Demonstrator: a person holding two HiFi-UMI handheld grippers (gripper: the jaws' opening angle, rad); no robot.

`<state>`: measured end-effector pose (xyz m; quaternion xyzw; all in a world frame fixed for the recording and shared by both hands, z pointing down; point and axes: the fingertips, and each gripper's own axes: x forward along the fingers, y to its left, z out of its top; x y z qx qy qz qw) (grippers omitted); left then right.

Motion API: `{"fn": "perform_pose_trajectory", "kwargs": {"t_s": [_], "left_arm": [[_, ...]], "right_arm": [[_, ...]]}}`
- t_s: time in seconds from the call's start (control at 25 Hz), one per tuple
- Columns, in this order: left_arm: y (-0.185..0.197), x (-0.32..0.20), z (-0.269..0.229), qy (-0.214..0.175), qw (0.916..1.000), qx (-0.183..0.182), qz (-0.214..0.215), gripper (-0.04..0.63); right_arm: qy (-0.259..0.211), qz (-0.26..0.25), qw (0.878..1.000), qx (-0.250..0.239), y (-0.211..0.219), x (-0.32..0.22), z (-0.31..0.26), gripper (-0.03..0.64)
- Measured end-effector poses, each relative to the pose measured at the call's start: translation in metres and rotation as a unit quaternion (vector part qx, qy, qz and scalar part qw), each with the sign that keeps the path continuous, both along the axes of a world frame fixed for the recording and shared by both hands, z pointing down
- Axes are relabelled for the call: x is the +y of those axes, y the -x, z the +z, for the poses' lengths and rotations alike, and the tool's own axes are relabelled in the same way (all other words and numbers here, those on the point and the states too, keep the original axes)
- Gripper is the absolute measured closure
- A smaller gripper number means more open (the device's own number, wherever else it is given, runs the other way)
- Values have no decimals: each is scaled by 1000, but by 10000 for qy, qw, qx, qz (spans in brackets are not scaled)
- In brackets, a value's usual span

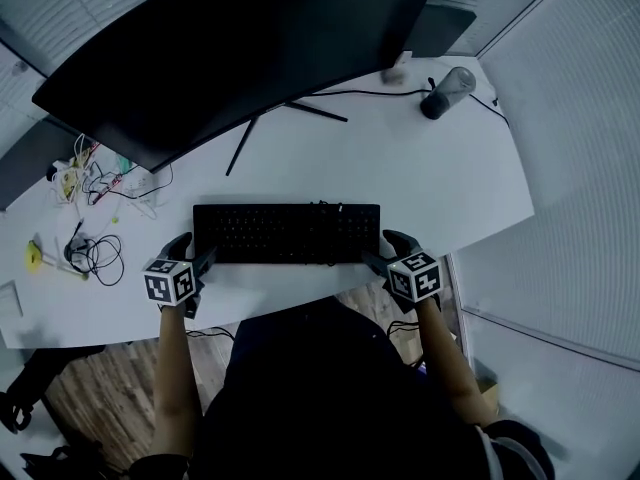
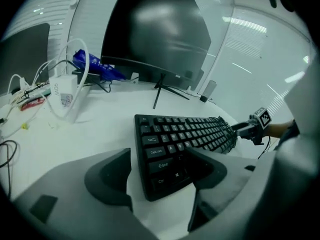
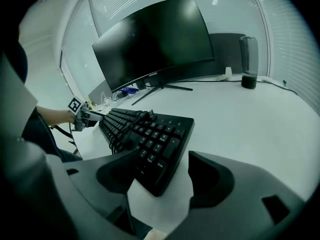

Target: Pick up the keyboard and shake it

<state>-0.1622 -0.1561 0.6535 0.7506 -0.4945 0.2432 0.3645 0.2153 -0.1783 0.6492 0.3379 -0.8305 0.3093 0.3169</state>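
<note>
Black keyboard (image 1: 287, 233) lay flat on table (image 1: 450, 183) | left tool (image 1: 195, 252) and right tool (image 1: 387, 251) stood open, each straddling one end | step called for closing both evenly, then lifting level

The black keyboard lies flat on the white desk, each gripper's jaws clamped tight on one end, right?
Not clamped: each gripper view shows the left gripper and right gripper with jaws apart at the ends of the black keyboard. The rest is right.

Bare desk (image 1: 440, 188) flanks the keyboard (image 1: 287, 232); monitor stand (image 1: 243, 146) behind, cables (image 1: 97, 251) at left.
</note>
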Motion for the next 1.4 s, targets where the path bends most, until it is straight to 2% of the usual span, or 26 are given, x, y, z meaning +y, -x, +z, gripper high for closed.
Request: {"fn": "perform_pose_trajectory", "kwargs": {"t_s": [0.44, 0.64, 0.84, 1.12, 1.28, 1.4], "left_arm": [[0, -5, 7, 248, 9979, 588, 108, 278], [-10, -6, 8, 277, 9978, 508, 310, 279], [-9, -9, 8, 285, 9980, 551, -74, 279], [-5, -13, -5, 72, 9959, 847, -321, 279], [-10, -14, -9, -47, 9865, 1518, -615, 278], [-13, -18, -14, -232, 9756, 2020, -826, 279]], "right_arm": [[673, 473, 9950, -574, 7, -2, 13, 319], [696, 562, 9956, -292, 7, -3, 14, 319], [705, 793, 9942, -170, 8, -4, 14, 319], [-49, 981, 9951, -80, 13, -18, -37, 321], [-935, 1054, 9900, -109, 20, -42, -111, 336], [-1583, 813, 9839, 178, 33, -57, -163, 354]]}}
